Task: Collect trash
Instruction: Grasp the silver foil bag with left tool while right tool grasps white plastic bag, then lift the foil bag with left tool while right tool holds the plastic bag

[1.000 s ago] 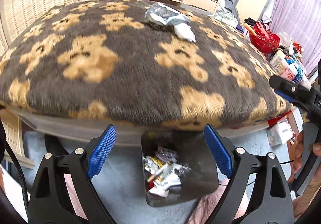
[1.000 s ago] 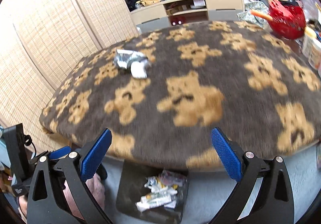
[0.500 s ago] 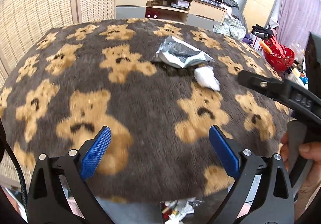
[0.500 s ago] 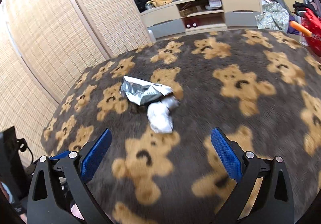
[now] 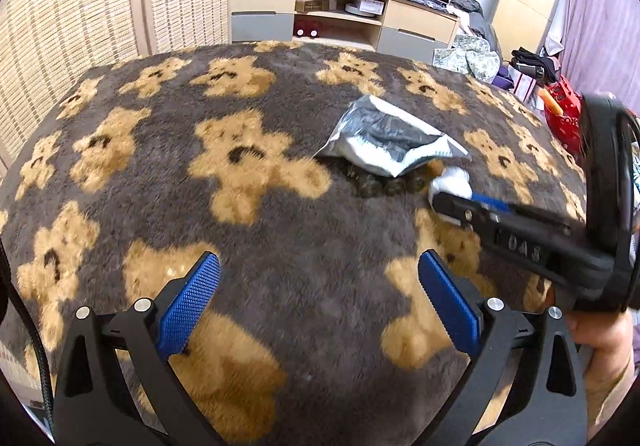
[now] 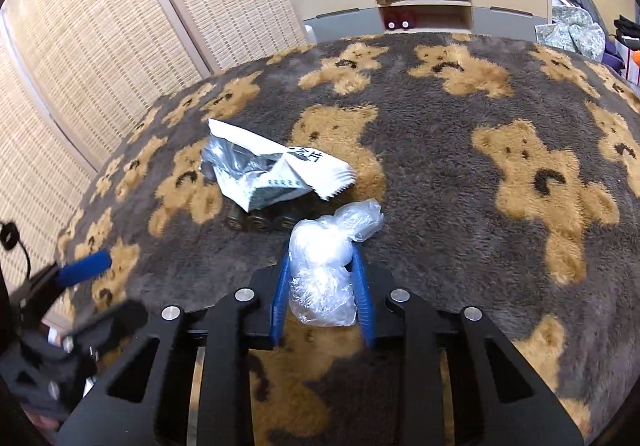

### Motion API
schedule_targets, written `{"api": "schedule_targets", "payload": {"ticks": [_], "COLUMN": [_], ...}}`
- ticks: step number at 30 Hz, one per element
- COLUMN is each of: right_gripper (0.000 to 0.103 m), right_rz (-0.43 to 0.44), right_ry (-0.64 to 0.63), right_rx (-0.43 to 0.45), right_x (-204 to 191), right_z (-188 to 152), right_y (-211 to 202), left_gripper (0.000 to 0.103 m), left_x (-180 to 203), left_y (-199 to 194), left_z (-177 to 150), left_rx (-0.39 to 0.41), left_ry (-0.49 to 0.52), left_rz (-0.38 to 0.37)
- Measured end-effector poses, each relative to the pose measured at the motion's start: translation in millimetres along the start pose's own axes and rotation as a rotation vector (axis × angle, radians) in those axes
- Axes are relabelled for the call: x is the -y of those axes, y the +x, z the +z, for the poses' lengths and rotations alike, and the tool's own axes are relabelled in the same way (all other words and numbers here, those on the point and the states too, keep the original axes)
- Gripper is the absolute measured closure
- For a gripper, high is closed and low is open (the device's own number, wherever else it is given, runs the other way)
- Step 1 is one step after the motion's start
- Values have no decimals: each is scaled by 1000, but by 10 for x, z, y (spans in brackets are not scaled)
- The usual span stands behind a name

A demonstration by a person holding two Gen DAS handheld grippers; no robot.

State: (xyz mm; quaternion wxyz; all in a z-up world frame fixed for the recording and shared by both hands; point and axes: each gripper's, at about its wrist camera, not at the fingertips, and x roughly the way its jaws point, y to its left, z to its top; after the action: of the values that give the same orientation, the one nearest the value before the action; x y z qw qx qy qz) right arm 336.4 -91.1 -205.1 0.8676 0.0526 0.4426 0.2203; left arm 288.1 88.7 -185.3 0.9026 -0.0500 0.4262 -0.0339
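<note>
Plastic bag [image 6: 323, 274] lying lengthwise between right gripper [image 6: 322, 300] pads on the bear-print surface [image 6: 440, 174], jaws closing onto it. Left gripper [image 5: 318, 320] hovering wide apart, empty.

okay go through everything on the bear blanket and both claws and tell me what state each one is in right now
Left claw: open, empty, over the blanket.
Right claw: closing, plastic bag between its pads.
Clear plastic bag: crumpled, knotted, on the blanket.
Silver wrapper: torn open, crumpled, lying untouched.
Bear blanket: spread flat.
</note>
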Motion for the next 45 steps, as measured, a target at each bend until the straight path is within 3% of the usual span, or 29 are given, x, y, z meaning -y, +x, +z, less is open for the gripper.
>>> {"api": "schedule_targets", "payload": {"ticks": [15,19,27,30,34,44,45], "right_gripper": [79,79,79,79,79,79,79], "right_rz": [-48,-22,7,12,7,12,12], "right_ry": [22,21,16,21,24,28,29], "right_rx": [45,44,42,47,48,59,62], "right_x": [676,726,710,725,758,759,757], "right_z": [-319,-369,-420,-424,-443,-459,-460], "right_y": [-667,-689,-667,-659,-650,-684,-696], "left_gripper": [9,9,10,18,42,50,59], "left_x": [522,569,499,521,593,609,595], "left_y": [375,632,995,987,940,819,773], "left_z": [751,804,596,570,548,477,481], "left_rx": [67,22,-76,-59,-44,-8,9], "left_ry": [-25,-23,-27,-17,9,39,32], "left_rz": [2,30,38,33,39,24,18]}}
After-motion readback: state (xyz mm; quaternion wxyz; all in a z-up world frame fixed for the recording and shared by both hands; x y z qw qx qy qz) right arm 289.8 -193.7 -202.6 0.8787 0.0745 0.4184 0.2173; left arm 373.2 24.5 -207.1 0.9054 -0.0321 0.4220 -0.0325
